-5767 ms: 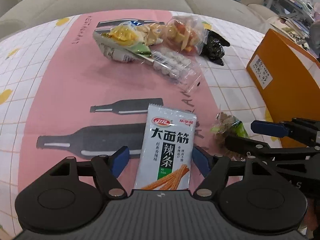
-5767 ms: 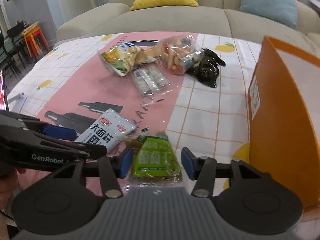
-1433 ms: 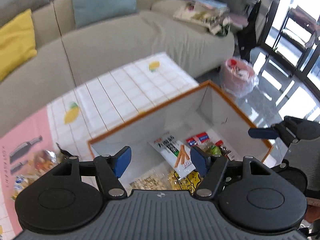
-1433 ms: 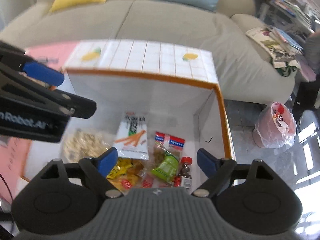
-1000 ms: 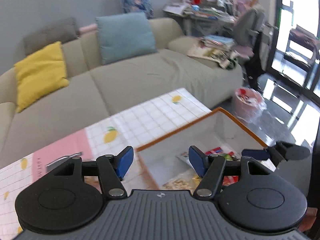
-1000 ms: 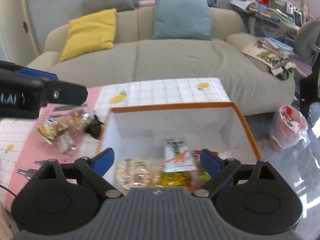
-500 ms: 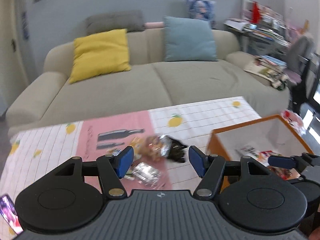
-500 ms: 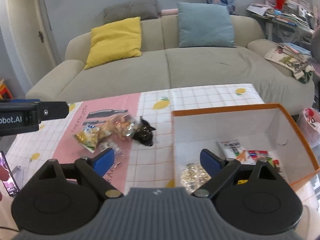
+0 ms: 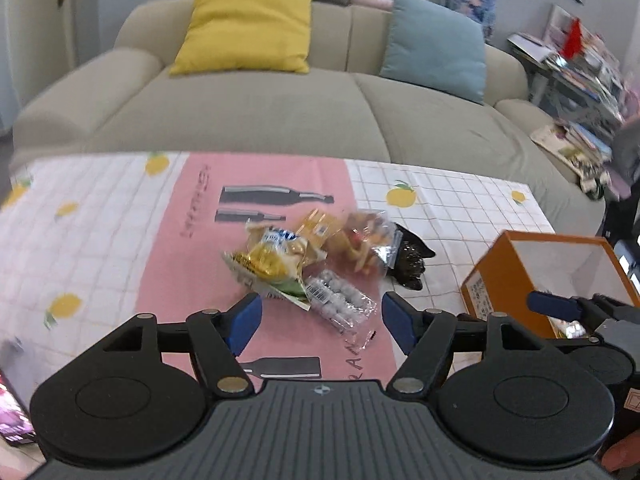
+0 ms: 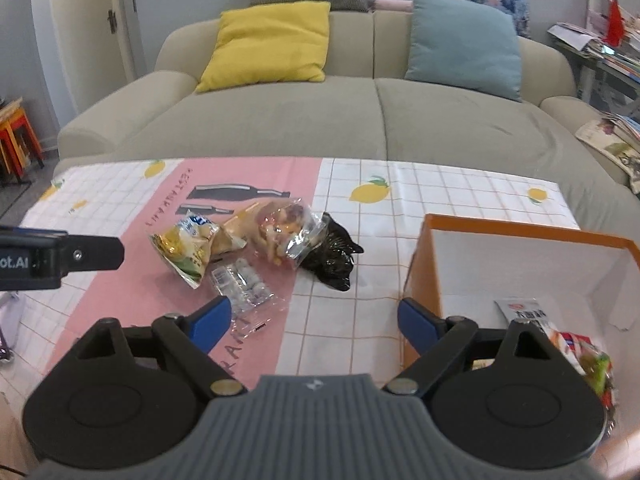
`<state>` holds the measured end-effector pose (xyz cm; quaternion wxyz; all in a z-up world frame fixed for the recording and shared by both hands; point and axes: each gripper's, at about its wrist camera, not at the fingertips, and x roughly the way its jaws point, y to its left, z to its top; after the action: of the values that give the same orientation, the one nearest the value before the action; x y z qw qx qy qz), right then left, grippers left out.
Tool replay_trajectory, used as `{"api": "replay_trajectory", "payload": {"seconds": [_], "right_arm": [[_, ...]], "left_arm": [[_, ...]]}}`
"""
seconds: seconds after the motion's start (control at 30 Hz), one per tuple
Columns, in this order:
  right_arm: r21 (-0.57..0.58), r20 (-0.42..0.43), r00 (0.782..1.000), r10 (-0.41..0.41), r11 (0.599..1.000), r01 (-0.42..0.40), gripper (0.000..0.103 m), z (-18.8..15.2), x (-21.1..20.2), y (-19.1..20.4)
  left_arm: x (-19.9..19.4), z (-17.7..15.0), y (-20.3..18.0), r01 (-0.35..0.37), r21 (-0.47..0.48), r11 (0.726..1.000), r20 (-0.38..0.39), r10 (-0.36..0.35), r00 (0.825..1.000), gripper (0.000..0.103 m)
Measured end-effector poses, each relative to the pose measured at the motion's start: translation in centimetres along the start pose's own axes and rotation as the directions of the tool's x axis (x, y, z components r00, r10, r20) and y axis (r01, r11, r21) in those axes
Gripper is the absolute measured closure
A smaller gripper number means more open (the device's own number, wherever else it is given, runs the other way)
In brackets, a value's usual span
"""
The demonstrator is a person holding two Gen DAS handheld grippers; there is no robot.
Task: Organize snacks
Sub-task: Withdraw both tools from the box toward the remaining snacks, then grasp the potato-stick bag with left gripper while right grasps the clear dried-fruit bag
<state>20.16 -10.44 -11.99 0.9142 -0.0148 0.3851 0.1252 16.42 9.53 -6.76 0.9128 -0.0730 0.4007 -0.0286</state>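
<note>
A small heap of snacks lies on the pink strip of the tablecloth: a yellow-green chip bag (image 9: 266,262) (image 10: 184,250), a clear pack of white candies (image 9: 340,300) (image 10: 242,280), a clear bag of mixed snacks (image 9: 364,240) (image 10: 284,228) and a black bag (image 9: 410,262) (image 10: 334,258). My left gripper (image 9: 320,320) hovers short of the candy pack, jaws opening, nothing between them. My right gripper (image 10: 314,324) hangs beside the orange box (image 10: 416,276) (image 9: 480,288), jaws closing slightly on nothing. A white packet (image 10: 524,314) lies inside the box.
A beige sofa (image 10: 360,120) with a yellow cushion (image 10: 268,44) and a blue one (image 10: 464,36) runs behind the table. A phone (image 9: 12,412) lies at the table's near left edge. Magazines (image 10: 612,140) pile up at the right.
Both views swung left from over the box to the snack heap, and both grippers sank nearer the table. The white and green packets gripped earlier now lie in the box.
</note>
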Motion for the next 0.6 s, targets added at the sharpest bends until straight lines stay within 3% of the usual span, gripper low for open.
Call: {"api": "replay_trajectory", "payload": {"seconds": [0.17,0.4,0.5,0.6], "right_arm": [[-0.042,-0.017,1.000,0.019,0.999,-0.020,0.021,1.1,3.4,0.6],[-0.203,-0.038,0.997,0.073,0.976,-0.079,0.019,4.1,7.7,1.9],[-0.307,-0.041,0.996,0.073,0.948,-0.082,0.012,5.2,9.6,2.6],[-0.410,-0.058,0.997,0.059,0.909,-0.078,0.012,6.0,11.7,3.3]], "left_arm": [[3.3,0.8,2.0,0.007,-0.053,0.999,-0.031,-0.009,0.999,0.021],[8.2,3.2,2.9,-0.010,0.071,0.997,-0.087,0.016,0.996,0.019],[10.0,3.8,2.9,-0.010,0.151,0.988,-0.108,0.026,0.994,0.019],[11.7,3.9,2.7,-0.005,0.217,0.976,-0.146,0.037,0.989,0.019]]}}
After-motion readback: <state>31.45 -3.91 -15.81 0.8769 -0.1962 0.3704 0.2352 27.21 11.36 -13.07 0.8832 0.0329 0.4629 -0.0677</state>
